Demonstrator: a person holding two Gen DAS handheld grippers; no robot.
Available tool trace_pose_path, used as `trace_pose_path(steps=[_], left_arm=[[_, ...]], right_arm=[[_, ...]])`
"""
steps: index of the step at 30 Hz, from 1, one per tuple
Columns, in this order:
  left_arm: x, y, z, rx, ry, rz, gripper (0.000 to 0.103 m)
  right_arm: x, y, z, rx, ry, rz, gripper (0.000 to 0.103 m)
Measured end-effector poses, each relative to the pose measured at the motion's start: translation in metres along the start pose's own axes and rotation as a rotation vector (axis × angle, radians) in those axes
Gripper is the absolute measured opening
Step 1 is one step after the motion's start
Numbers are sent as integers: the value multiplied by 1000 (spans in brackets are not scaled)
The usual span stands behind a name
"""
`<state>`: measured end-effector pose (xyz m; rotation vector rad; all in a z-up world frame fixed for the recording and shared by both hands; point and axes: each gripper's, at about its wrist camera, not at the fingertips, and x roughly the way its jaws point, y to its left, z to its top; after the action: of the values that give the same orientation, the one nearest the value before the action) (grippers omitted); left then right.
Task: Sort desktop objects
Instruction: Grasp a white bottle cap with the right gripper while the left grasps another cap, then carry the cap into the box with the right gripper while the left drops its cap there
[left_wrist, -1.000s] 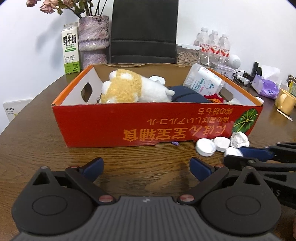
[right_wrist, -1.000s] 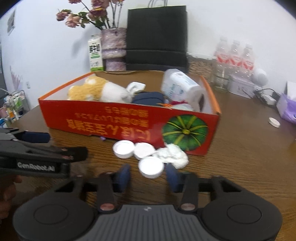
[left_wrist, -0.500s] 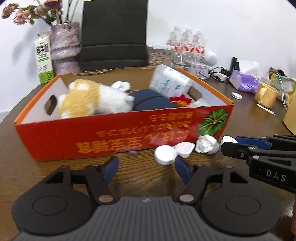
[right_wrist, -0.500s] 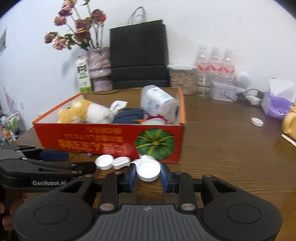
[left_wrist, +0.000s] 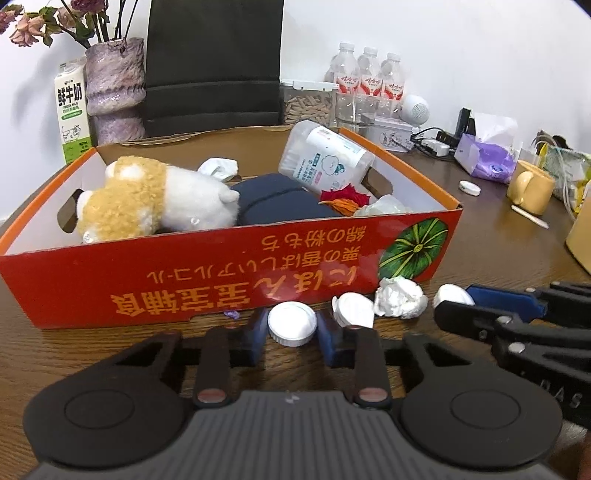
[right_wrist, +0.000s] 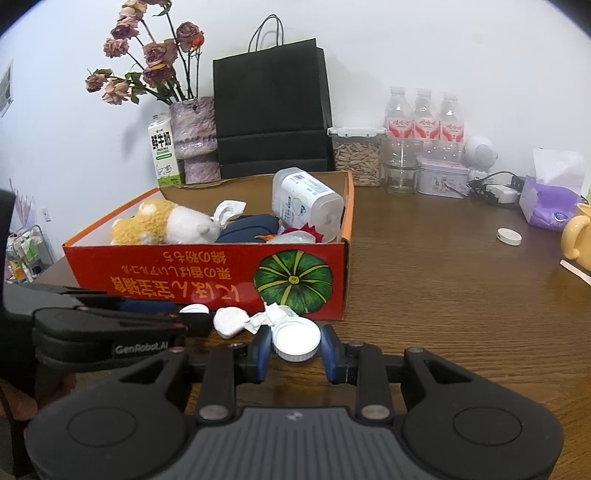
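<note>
A red cardboard box (left_wrist: 229, 273) (right_wrist: 207, 275) holds a plush dog (left_wrist: 147, 199), a dark pouch and a plastic jar (left_wrist: 325, 158). White bottle caps and a crumpled tissue (left_wrist: 400, 297) lie on the table in front of it. My left gripper (left_wrist: 291, 326) is shut on a white cap (left_wrist: 292, 323). My right gripper (right_wrist: 295, 341) is shut on another white cap (right_wrist: 296, 339). A third cap (left_wrist: 352, 310) (right_wrist: 231, 321) lies between them. Each gripper shows from the side in the other's view.
Behind the box stand a milk carton (left_wrist: 72, 110), a vase (left_wrist: 114, 88), a black paper bag (right_wrist: 271, 107), water bottles (right_wrist: 424, 118) and a glass jar. To the right are a tissue pack (right_wrist: 550, 199), a yellow mug (left_wrist: 530, 186) and a loose cap (right_wrist: 509, 236).
Both grippers have moved toward the caps and closed. The left one went from wide open to shut on a cap; the right one tightened on its cap.
</note>
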<state>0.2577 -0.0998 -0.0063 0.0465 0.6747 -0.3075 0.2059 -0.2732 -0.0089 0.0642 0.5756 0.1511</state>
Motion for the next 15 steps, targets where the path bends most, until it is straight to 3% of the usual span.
trace_pose_path(steps=[6, 15], left_arm=[[-5, -2, -2, -10, -15, -14, 29], [-51, 8, 7, -19, -146, -40, 29]], right_arm=[[-2, 3, -1, -14, -9, 3, 27], [-24, 8, 14, -34, -99, 15, 27]])
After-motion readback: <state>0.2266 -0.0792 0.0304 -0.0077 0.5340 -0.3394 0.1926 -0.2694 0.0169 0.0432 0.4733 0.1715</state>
